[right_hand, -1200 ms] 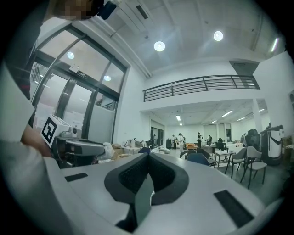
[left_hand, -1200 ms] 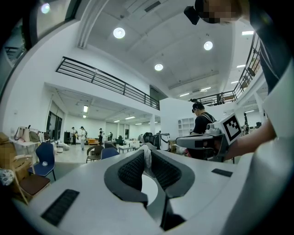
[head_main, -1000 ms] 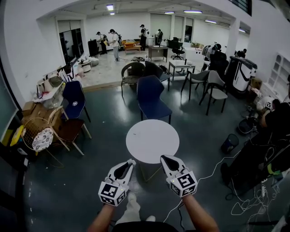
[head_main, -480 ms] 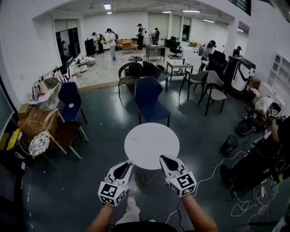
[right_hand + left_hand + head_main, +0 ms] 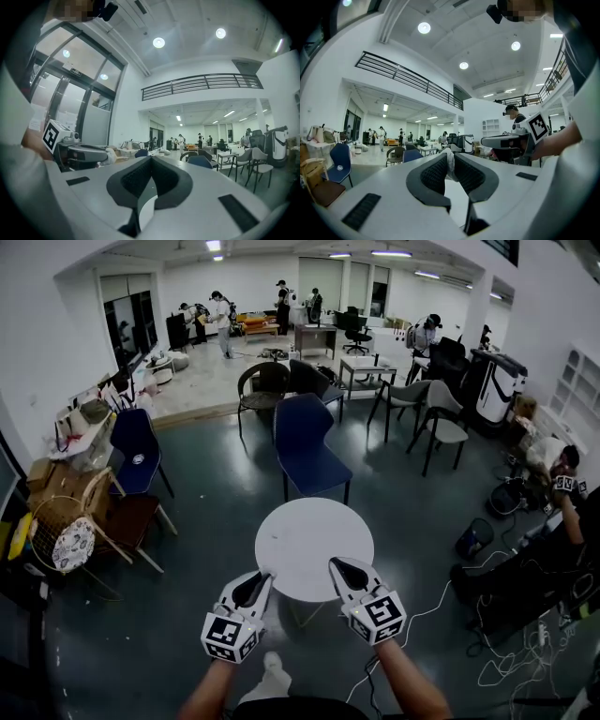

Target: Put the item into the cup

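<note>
A small white crumpled item [image 5: 450, 165] is pinched between the pads of my left gripper [image 5: 450, 157]; it also shows at the tip of the left gripper [image 5: 263, 575] in the head view. My right gripper [image 5: 336, 564] is held level beside it, and in its own view the right gripper [image 5: 150, 159] has its pads together with nothing between them. Both tips reach the near edge of a round white table [image 5: 314, 531]. No cup shows in any view.
A blue chair [image 5: 305, 442] stands behind the table, with more chairs [image 5: 136, 451] and a wicker basket [image 5: 56, 535] to the left. At the right are a dark bin [image 5: 473, 538], white cables [image 5: 450, 596] on the floor and a seated person [image 5: 562, 493].
The whole view has advanced toward the round table, which now looks larger and nearer. Both grippers now overlap its near edge, keeping the same pose and spacing.
</note>
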Tool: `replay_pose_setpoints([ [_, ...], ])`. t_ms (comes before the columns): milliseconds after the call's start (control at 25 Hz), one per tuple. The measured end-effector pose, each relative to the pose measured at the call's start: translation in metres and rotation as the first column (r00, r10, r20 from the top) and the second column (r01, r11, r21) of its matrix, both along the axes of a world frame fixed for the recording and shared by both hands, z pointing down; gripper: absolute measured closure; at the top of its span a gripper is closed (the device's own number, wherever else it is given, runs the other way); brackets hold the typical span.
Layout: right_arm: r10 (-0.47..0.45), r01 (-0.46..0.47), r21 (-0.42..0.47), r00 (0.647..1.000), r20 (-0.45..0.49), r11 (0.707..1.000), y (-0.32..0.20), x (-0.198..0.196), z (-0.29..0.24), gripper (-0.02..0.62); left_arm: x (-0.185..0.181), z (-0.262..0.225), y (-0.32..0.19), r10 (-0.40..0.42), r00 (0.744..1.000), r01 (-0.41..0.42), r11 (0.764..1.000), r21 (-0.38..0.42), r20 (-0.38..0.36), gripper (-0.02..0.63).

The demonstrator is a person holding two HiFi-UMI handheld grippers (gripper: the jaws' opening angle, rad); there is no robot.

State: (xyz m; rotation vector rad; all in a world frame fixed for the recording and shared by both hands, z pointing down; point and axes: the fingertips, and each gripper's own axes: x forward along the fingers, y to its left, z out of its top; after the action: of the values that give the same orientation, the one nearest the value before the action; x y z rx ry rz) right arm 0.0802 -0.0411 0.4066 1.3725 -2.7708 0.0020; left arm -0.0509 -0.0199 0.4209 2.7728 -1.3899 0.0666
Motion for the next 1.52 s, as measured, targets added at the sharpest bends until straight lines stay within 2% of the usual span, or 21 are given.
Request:
replay_pose_setpoints([
  [720, 0.046, -0.046, -0.001, 0.999, 0.002, 0.999, -0.133, -0.047, -0.012, 0.578, -0.046, -0.007, -0.133, 0.044, 0.999, -0.044, 0.999, -0.024, -0.013, 0.549],
  [1520, 0.102, -0.103, -0.031, 0.995, -0.015, 0.994, -0.222, -0.097, 0.0, 0.578, -0.099, 0.007, -0.226, 0.088, 0.995, -0.09, 0.995, -0.051, -0.037, 0.549],
])
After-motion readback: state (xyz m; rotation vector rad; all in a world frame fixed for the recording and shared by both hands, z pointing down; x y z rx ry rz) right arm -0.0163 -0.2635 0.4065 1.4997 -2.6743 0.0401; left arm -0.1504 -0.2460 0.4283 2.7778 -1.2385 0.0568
